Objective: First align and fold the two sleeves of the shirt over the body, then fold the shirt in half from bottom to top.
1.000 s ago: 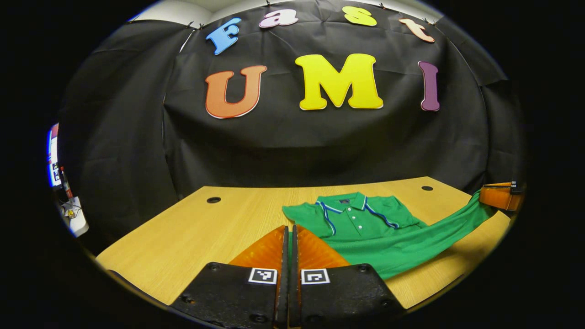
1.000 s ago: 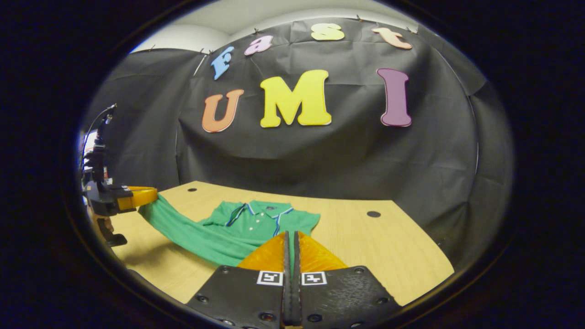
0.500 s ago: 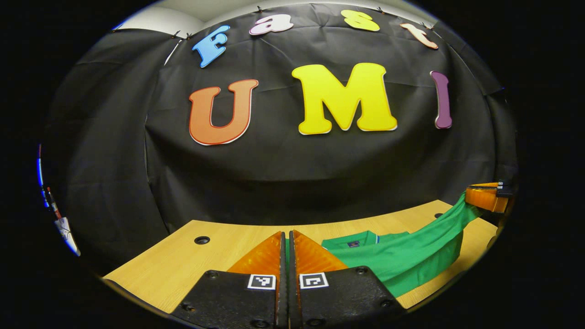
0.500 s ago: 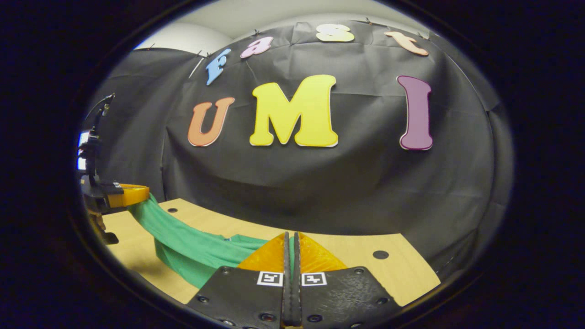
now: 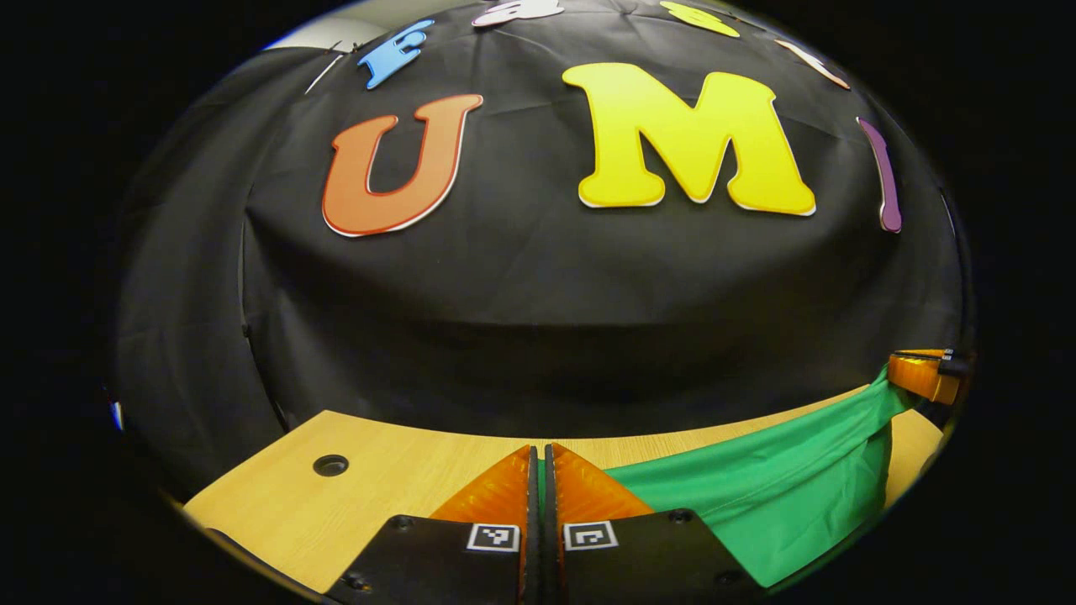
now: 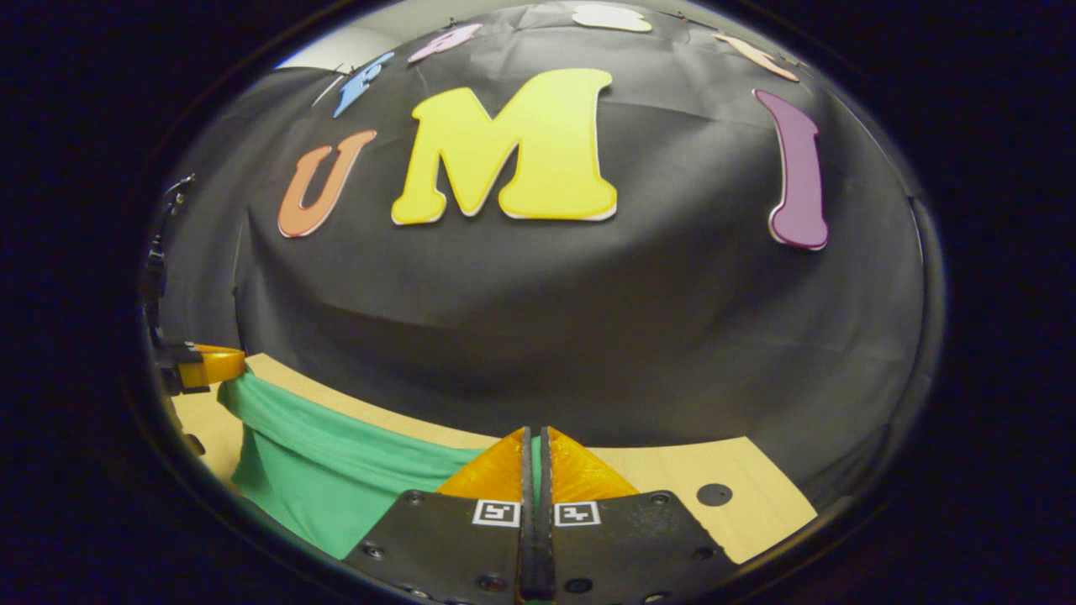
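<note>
With both jaws clamped on its hem corners, the left gripper [image 5: 540,479] and right gripper [image 6: 535,460] hold the green cotton polo shirt [image 5: 756,496] stretched above the light wooden table [image 5: 370,479], presumably to carry the bottom edge toward the collar.

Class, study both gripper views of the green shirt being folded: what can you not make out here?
- The shirt collar and sleeves: left gripper view, hidden behind the raised hem.
- How the fold lands: right gripper view, the shirt is cut off by the lower edge.
- The table front: covered by the right gripper.
</note>
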Tool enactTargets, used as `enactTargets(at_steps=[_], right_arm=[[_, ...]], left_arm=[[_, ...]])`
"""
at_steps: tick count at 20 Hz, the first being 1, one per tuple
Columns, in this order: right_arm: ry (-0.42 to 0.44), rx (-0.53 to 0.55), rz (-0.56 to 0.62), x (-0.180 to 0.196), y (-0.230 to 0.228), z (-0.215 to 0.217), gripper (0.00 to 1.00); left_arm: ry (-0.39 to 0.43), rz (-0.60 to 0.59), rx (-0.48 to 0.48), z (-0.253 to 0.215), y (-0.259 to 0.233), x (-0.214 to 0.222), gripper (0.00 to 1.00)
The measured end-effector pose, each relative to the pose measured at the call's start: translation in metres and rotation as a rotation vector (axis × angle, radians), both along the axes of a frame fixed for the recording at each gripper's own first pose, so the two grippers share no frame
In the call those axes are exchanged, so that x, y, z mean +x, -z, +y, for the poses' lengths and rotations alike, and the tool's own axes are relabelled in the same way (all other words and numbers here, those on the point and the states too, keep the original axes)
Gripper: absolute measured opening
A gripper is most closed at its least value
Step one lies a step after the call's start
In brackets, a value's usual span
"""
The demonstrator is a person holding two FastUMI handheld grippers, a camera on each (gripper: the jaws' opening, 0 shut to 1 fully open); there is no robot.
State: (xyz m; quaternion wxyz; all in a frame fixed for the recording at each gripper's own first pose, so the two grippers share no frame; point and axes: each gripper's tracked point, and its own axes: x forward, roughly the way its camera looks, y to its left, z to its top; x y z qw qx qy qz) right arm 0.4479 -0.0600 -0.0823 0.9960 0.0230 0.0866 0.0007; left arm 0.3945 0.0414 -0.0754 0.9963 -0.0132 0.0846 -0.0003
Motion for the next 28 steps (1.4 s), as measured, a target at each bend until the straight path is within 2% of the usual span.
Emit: enactTargets(at_steps=[2,6,10,11,12,13,15,16,19,22,28], right_arm=[[0.005,-0.019,0.034,0.022,0.022,0.006,0.02],[-0.001,-0.079,0.073,0.042,0.06,0.018,0.0],[0.019,-0.111,0.138,0.045,0.086,0.022,0.0],[0.03,-0.102,0.139,0.046,0.087,0.019,0.01],[0.032,-0.1,0.142,0.043,0.086,0.019,0.08],[0.038,-0.132,0.143,0.042,0.095,0.016,0.2],[0.03,-0.182,0.167,0.04,0.106,0.017,0.71],[0.038,-0.196,0.175,0.037,0.104,0.018,0.96],[0.045,-0.166,0.16,0.03,0.093,0.015,0.96],[0.053,-0.119,0.161,0.007,0.075,0.007,0.95],[0.053,-0.158,0.096,-0.071,0.037,-0.012,0.95]], left_arm=[[0.005,0.03,0.006,0.0,0.023,0.019,0.07],[0.01,0.08,0.054,0.001,0.059,0.037,0.07],[0.016,0.109,0.018,-0.004,0.089,0.046,0.07],[0.021,0.096,0.01,-0.007,0.083,0.045,0.15],[0.014,0.083,-0.004,-0.006,0.08,0.044,0.22],[0.016,0.081,-0.024,-0.005,0.079,0.043,0.48],[0.03,0.104,-0.03,-0.008,0.088,0.039,1.0],[0.025,0.101,-0.03,-0.007,0.084,0.038,1.0],[-0.008,0.115,0.001,-0.005,0.086,0.038,1.0],[-0.014,0.1,-0.028,-0.003,0.076,0.027,1.0],[-0.011,0.028,-0.067,-0.001,0.044,-0.043,1.0]])
